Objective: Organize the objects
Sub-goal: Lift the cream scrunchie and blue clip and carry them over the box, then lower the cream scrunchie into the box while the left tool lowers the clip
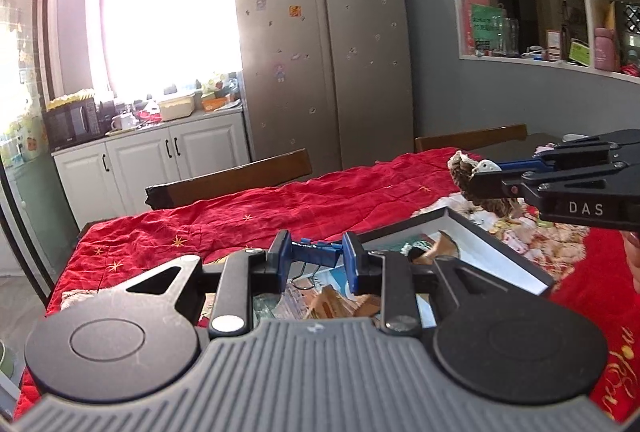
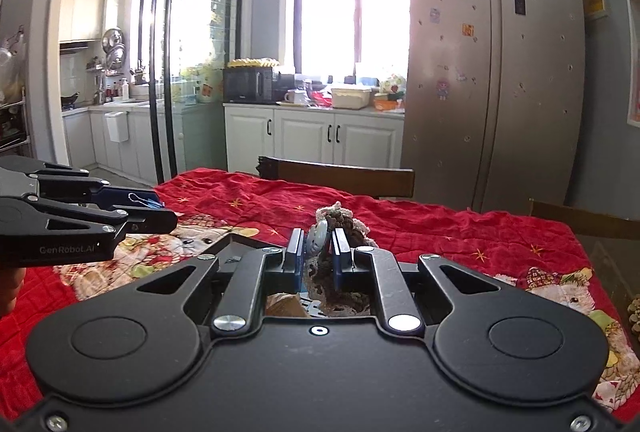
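My left gripper [image 1: 316, 252] is shut on a small blue binder clip [image 1: 320, 256], whose wire handle hangs below the blue pads. It hovers over a shallow black-rimmed box [image 1: 500, 246] with white inner walls and several paper-like items inside. My right gripper [image 2: 317, 246] is shut on a brown crocheted piece [image 2: 350, 226] with a silver disc against the left pad. In the left wrist view the right gripper [image 1: 482, 173] reaches in from the right with the crocheted piece [image 1: 460, 169] above the box's far corner. In the right wrist view the left gripper [image 2: 165, 211] holds the clip [image 2: 147, 200] at the left.
A red patterned cloth [image 1: 280, 207] covers the table. Two wooden chairs [image 1: 240, 179] stand at its far side. Beyond are a large steel fridge [image 1: 324, 43], a white counter cabinet [image 1: 160, 151] and wall shelves [image 1: 560, 11]. A pine cone [image 2: 634, 312] lies at the table's right edge.
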{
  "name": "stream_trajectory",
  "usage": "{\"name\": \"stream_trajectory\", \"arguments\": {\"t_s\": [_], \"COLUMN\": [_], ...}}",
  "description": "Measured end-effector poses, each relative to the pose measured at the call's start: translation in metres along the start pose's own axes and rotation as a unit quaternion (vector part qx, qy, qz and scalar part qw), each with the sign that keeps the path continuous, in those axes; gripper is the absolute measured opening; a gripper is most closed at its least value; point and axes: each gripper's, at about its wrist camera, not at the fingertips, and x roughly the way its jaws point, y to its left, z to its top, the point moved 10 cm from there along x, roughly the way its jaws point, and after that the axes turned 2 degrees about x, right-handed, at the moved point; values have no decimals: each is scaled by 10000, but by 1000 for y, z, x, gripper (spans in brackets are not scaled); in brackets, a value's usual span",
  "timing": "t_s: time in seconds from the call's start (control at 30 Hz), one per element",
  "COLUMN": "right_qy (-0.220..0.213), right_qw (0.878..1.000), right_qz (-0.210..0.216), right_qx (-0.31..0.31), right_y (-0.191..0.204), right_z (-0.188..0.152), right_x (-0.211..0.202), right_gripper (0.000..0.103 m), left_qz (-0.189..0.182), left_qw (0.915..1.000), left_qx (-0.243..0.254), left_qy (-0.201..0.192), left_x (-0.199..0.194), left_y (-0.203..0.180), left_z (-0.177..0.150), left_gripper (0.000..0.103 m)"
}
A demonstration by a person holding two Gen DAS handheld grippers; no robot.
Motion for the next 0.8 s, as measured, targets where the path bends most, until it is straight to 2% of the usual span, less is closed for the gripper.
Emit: {"name": "stream_trajectory", "arguments": {"t_s": [0.47,0.8], "right_qy": [327,474], "right_qw": [9984,9963], "right_qz": [-182,-250], "right_qx": [420,667], "right_y": [-23,-37], "right_z": [-10,-39], "right_x": [78,111], "right_gripper": [14,14], "left_qz": [99,197], "left_qw": [9977,9959], "left_qx": [-581,-721], "left_qy": [340,511], "left_x": [66,108], "left_y": [24,25], "left_z": [-5,-19], "left_gripper": [31,31]}}
